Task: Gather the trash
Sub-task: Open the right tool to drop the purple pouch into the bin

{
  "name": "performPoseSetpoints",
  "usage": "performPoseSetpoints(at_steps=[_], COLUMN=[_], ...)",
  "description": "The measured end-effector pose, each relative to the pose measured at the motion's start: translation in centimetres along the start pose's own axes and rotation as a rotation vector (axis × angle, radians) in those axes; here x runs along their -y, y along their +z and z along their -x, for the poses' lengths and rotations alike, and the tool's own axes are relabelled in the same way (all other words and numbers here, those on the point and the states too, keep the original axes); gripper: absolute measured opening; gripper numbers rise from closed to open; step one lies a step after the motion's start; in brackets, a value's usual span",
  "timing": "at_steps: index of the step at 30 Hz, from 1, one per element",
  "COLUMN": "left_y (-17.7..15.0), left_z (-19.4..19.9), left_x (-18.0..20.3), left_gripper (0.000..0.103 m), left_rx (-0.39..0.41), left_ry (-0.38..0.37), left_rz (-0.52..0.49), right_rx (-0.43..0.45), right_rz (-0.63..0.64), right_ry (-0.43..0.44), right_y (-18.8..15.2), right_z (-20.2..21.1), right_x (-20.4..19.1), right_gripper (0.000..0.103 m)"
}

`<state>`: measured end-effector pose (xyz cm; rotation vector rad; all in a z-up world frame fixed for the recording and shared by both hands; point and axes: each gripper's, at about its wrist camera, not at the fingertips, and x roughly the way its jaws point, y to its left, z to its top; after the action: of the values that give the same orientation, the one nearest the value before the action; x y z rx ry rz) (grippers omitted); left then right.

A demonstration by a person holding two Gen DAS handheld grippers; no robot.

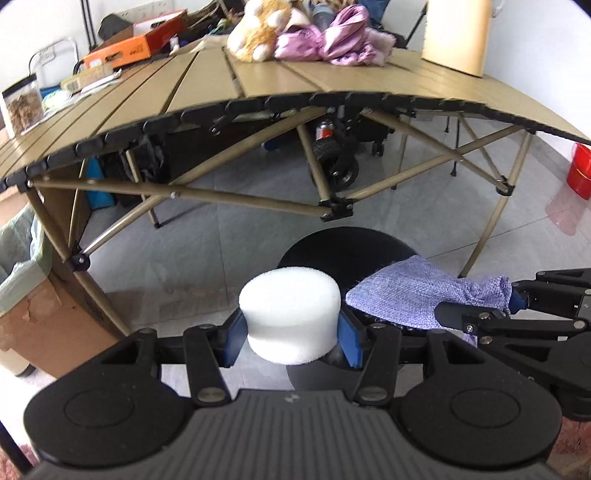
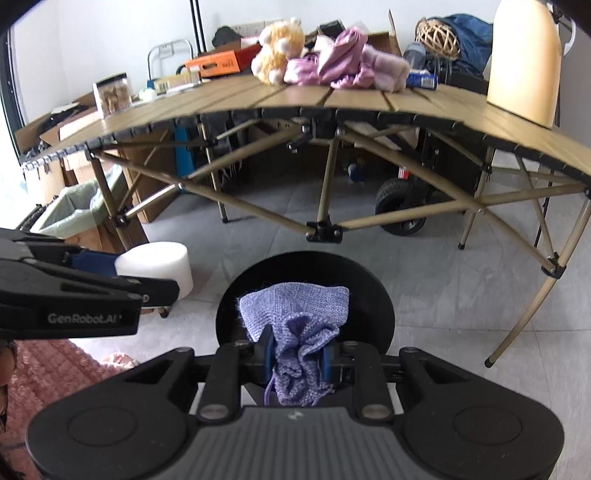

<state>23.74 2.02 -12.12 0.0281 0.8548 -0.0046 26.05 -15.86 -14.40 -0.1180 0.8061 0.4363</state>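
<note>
**Two held items above a black round stool; folding table beyond**

Left hand-held gripper (image 1: 291, 332): blue-padded fingers clamped on either side of a white cylindrical foam block (image 1: 289, 312). The block sits upright between the pads, its flat top facing up, held in the air above the floor.

Right hand-held gripper (image 2: 295, 360): blue-padded fingers pinched on the gathered neck of a lilac knitted drawstring pouch (image 2: 297, 332). The body of the pouch spreads forward from the fingertips, over the black round stool seat (image 2: 373, 295); whether it touches the seat cannot be told. In the left wrist view the pouch (image 1: 417, 295) lies just right of the foam block, with the right gripper (image 1: 513, 301) entering from the right edge. In the right wrist view the left gripper (image 2: 122, 267) enters from the left edge, the foam block (image 2: 159, 266) at its tip.

Floor: grey polished tiles (image 1: 184, 251). A cardboard box lined with a pale green plastic bag (image 1: 22, 280) stands at the left, beside a table leg.

Middle distance: tan slatted folding table (image 1: 295, 81) on a crossed tan tube frame. A black wheeled cart (image 2: 402, 206) stands under it.

Tabletop, far edge: orange-and-cream plush toy (image 1: 258, 29), touching a crumpled pink-purple fabric heap (image 1: 332, 37); tall cream rounded container (image 2: 524, 62) at the right; orange flat cardboard box (image 1: 133, 48) and clear plastic jar with brown contents (image 1: 22, 103) at the left.
</note>
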Motion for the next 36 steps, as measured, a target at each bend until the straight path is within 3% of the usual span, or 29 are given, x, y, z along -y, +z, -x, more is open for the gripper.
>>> performPoseSetpoints(at_steps=[9,31,36], left_y=[0.3,1.1,1.2], left_z=[-1.4,-2.7,-2.8], left_x=[-2.1,-4.6,-4.7], left_gripper=[0.053,0.053,0.053], left_rx=[-0.039,-0.068,-0.07], left_ry=[0.041,0.08,0.081], left_rz=[0.067,0.164,0.169], right_rx=[-0.093,-0.203,-0.192], right_rz=[-0.036,-0.076,-0.093], right_ry=[-0.01,-0.104,-0.113], right_y=[1.4,3.1,3.2], right_z=[-4.5,-11.9,-11.8], right_x=[-0.3,-0.8,-0.3], right_gripper=[0.022,0.024,0.037])
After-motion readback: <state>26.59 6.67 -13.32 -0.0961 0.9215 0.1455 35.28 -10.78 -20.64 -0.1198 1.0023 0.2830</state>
